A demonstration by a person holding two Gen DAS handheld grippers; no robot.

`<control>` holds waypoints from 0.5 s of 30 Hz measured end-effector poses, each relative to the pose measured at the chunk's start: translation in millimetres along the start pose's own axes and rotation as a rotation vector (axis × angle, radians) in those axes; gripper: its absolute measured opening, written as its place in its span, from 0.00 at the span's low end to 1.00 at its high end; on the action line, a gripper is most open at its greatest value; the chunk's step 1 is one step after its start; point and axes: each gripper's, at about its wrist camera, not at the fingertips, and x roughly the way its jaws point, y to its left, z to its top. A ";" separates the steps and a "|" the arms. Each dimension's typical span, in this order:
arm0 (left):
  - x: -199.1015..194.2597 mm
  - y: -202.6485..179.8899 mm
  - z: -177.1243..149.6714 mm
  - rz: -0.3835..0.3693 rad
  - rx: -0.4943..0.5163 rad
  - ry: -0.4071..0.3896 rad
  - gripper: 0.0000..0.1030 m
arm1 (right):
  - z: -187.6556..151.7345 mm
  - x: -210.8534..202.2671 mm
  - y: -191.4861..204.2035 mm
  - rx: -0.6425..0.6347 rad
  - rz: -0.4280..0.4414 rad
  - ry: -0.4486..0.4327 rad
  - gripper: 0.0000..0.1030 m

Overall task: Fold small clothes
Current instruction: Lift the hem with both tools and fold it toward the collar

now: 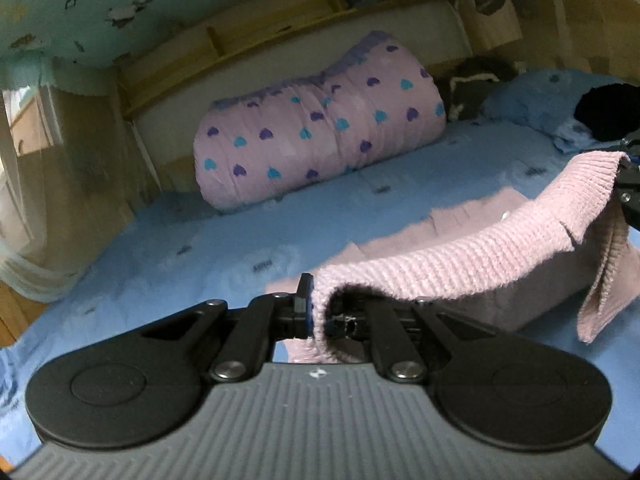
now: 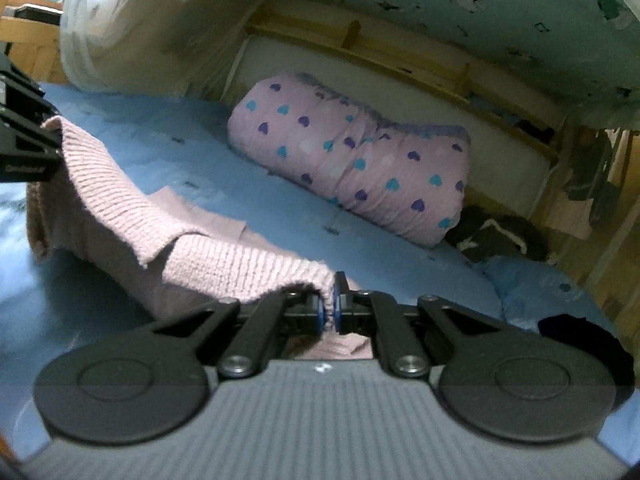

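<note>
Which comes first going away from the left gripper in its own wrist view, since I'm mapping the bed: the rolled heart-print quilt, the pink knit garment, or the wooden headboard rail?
1. Pink knit garment: pinched in the left gripper, draping right.
2. Rolled heart-print quilt: lying mid-bed, beyond the garment.
3. Wooden headboard rail: behind the quilt, at the wall.

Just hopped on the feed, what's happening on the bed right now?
A person with a gripper in each hand is folding a pink knit garment on the blue bed. The left gripper and the right gripper are each shut on its ribbed edge, holding that edge up while the rest lies on the sheet. A rolled heart-print quilt lies behind.
</note>
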 end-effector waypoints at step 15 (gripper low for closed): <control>95.4 13.4 62.5 0.084 0.005 -0.062 0.07 | 39.0 79.6 -22.8 -0.033 -0.093 -0.093 0.07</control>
